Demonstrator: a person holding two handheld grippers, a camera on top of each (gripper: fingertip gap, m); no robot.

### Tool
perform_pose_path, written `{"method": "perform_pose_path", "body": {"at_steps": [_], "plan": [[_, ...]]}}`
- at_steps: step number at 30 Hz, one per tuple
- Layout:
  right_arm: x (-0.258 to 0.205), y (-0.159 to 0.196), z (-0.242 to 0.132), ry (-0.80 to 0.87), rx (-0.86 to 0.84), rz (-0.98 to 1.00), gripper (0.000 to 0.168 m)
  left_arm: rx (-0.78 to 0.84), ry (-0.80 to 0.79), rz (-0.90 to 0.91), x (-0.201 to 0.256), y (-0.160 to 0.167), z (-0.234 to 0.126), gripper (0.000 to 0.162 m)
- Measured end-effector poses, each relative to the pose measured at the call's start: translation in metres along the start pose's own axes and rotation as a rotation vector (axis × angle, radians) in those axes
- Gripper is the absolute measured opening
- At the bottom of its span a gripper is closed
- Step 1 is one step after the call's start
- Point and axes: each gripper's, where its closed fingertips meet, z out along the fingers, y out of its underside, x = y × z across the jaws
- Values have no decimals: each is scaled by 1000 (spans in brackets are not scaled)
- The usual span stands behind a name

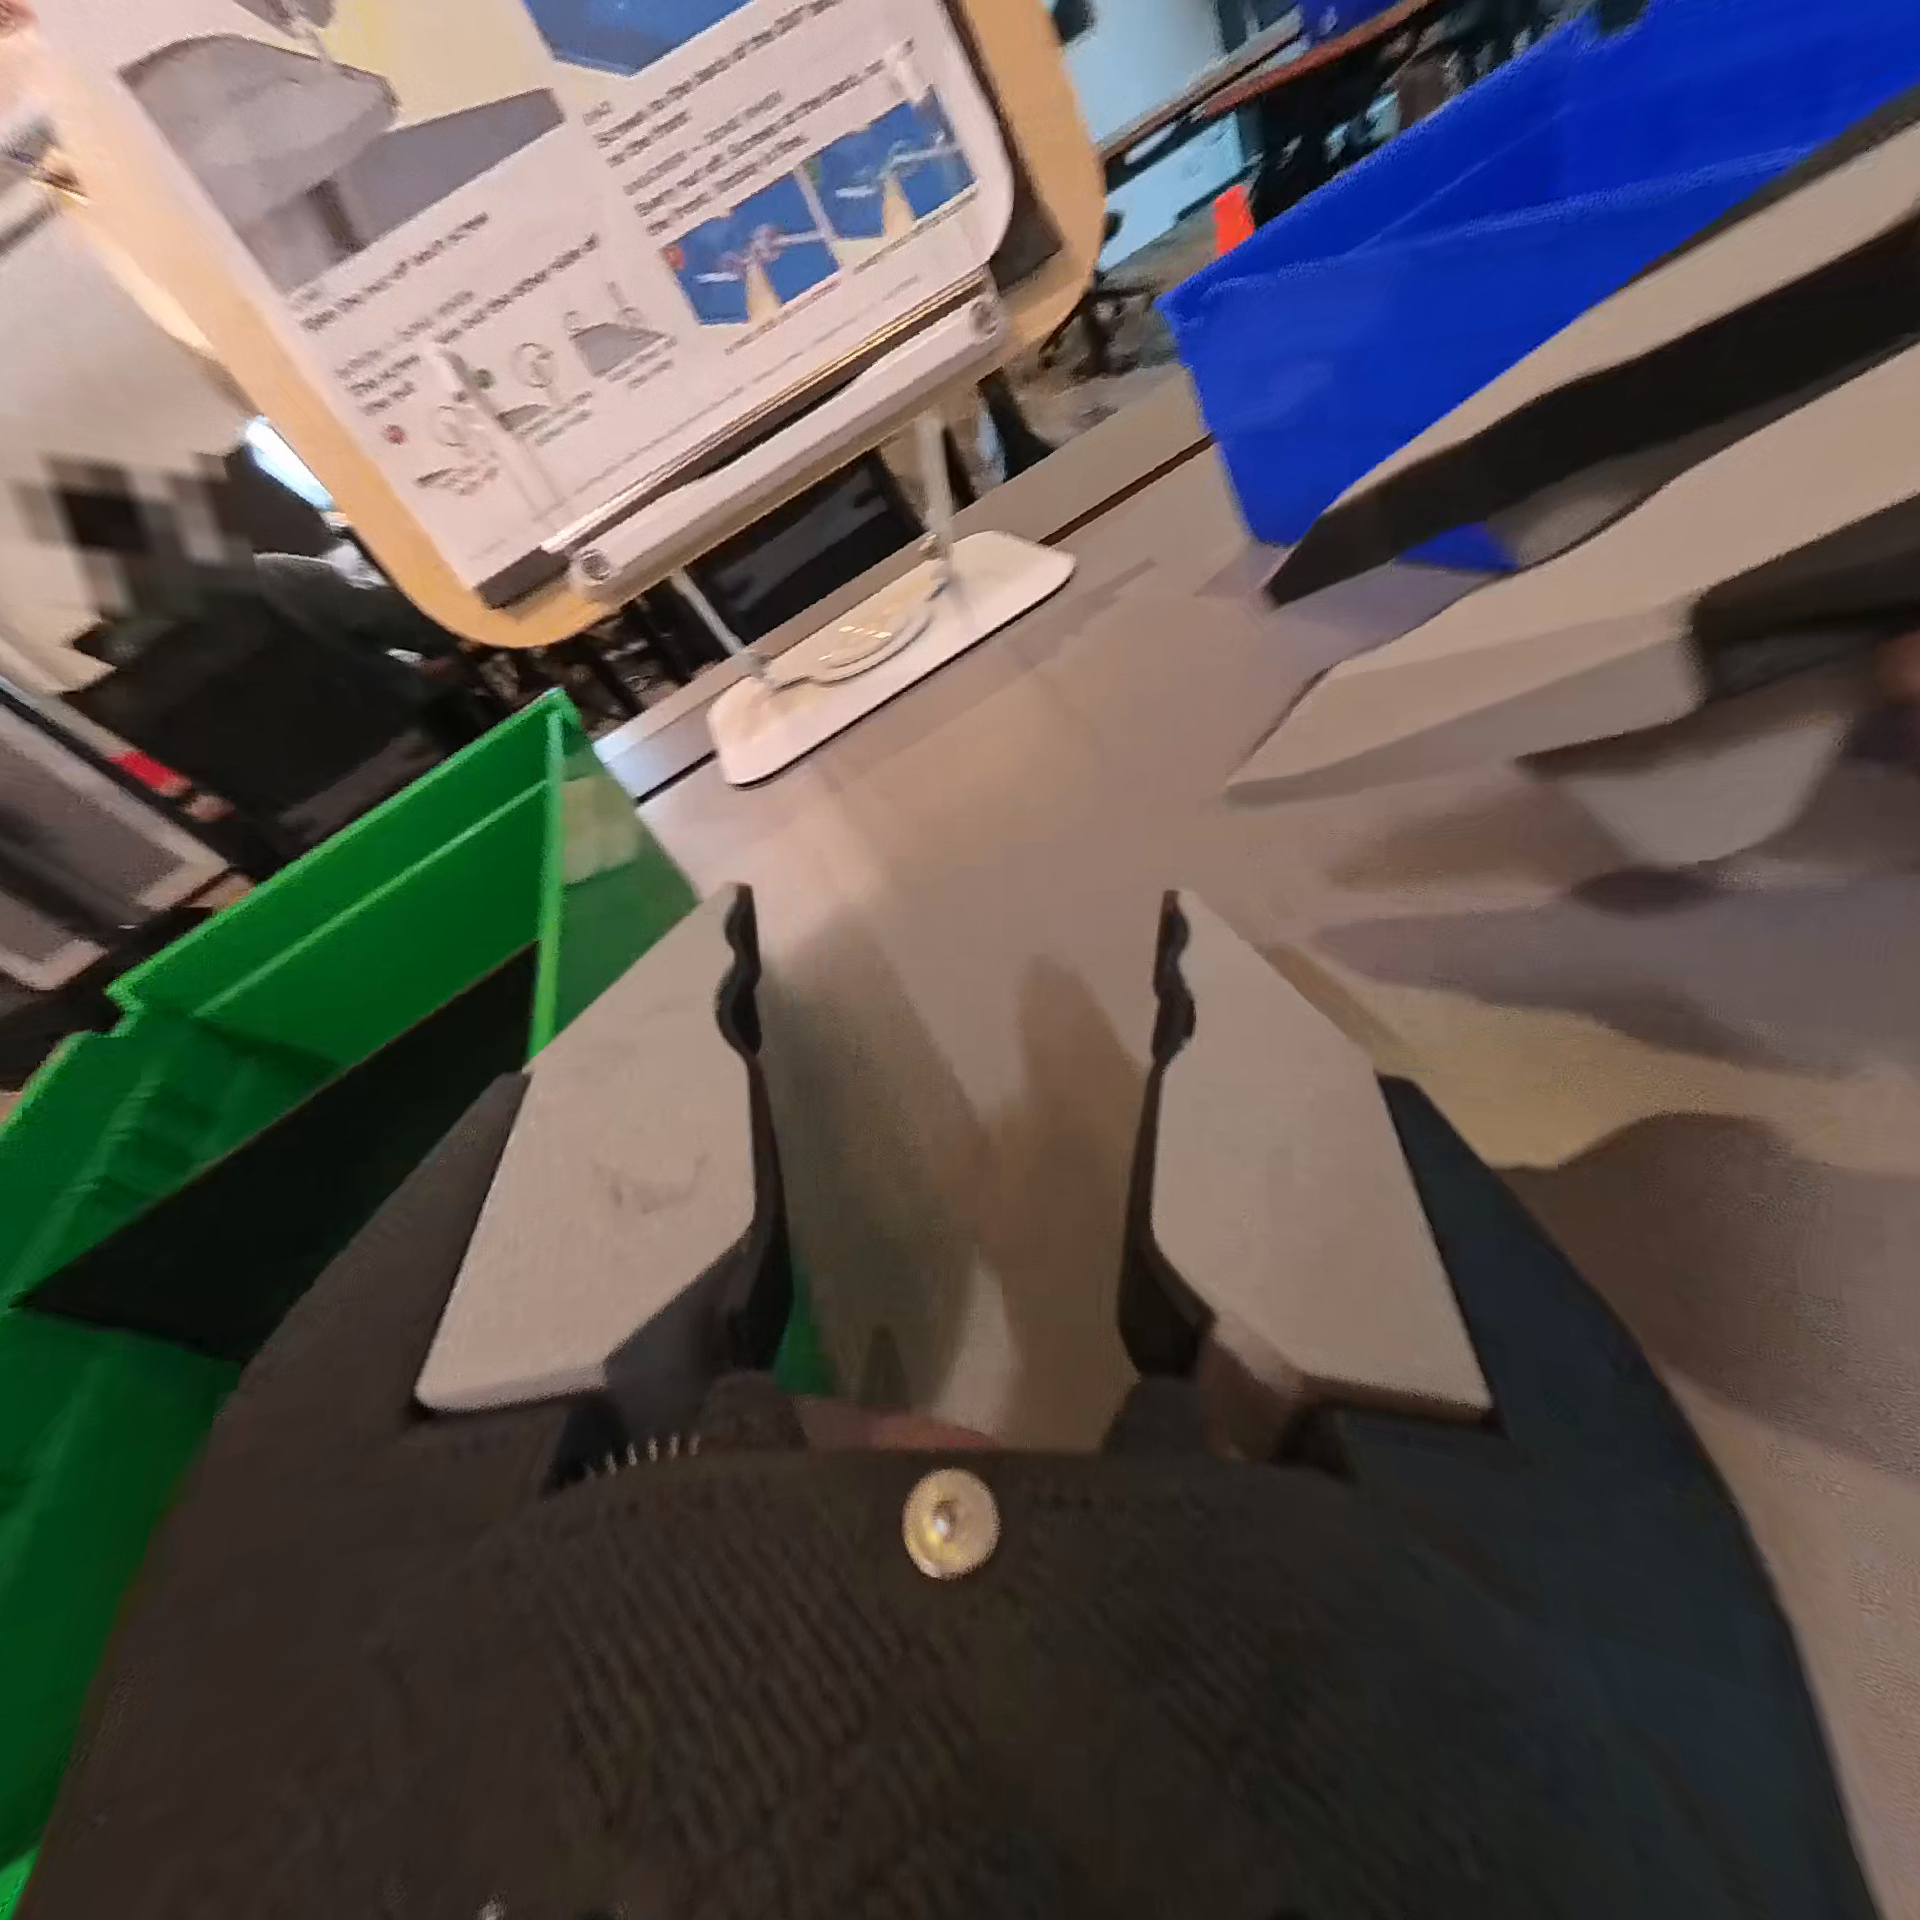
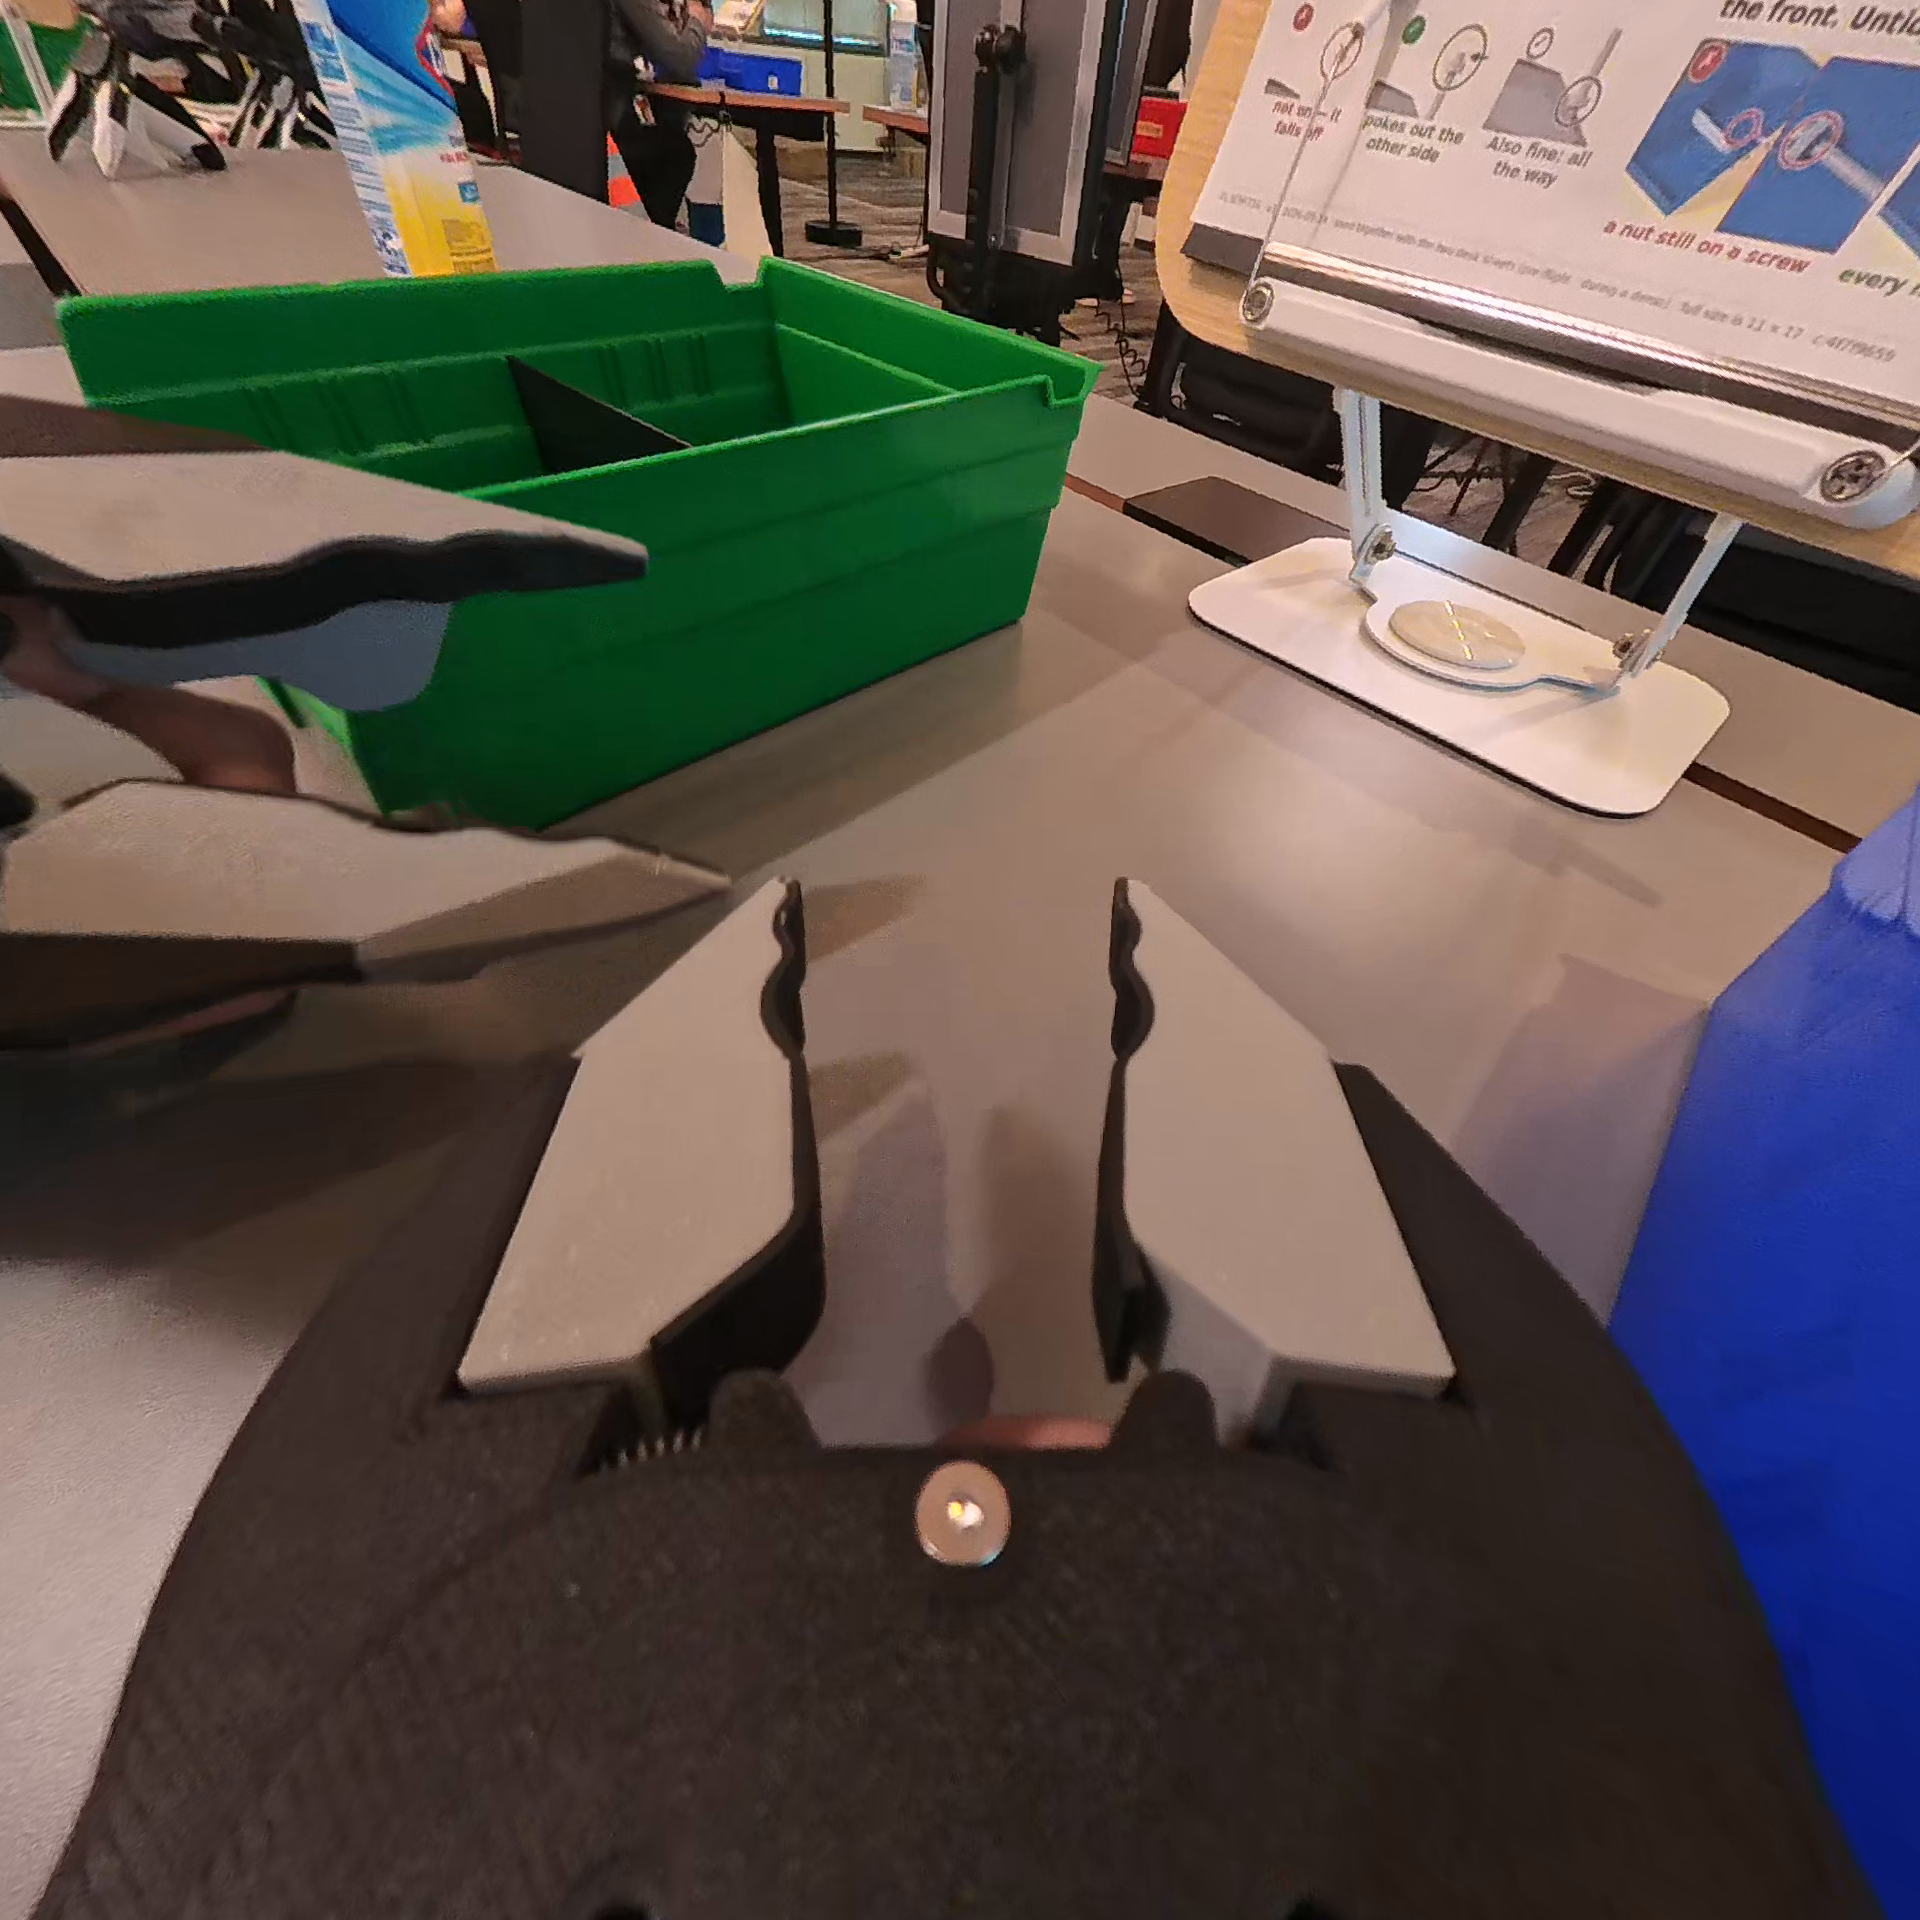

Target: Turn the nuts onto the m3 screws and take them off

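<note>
My left gripper [image 1: 956, 914] is open and empty above the grey table [image 1: 1039, 790]. It also shows in the right wrist view [image 2: 665, 727], open, coming in from the left in front of the green bin. My right gripper [image 2: 956, 904] is open and empty, low over the table [image 2: 1195, 831]. It also shows in the left wrist view [image 1: 1278, 686], open, at the right. No screw or nut is visible in either view. The left wrist view is tilted and blurred.
A green bin [image 2: 727, 582] with a black divider [image 2: 592, 421] stands at the back left [image 1: 312, 997]. A blue bin [image 2: 1808, 1299] is at the right [image 1: 1455, 291]. A white stand [image 2: 1475, 675] holds an instruction sheet [image 1: 644, 260]. People are in the background.
</note>
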Motion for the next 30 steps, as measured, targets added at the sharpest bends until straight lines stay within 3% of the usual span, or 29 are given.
{"method": "perform_pose_path", "body": {"at_steps": [4, 5, 9, 18, 24, 27, 30], "plan": [[4, 4, 3, 12, -17, -31, 54, 1, -56, 19, -19, 5, 2, 36], [6, 6, 5, 19, -26, -41, 54, -4, -64, 22, -21, 6, 2, 39], [23, 1, 15, 57, -13, -68, 55, -45, -82, 48, -25, 13, 8, 76], [44, -2, 26, -22, 19, 34, 54, -43, -18, -134, -32, 14, 7, 78], [40, -5, 23, -22, 41, 12, 54, -58, 185, -212, -15, -12, -20, 86], [36, -2, 24, -31, 19, 13, 53, -16, 208, -271, -35, -30, -39, 87], [29, 0, 23, -70, 9, -3, 52, -39, 174, -300, -66, -22, -48, 86]]}}
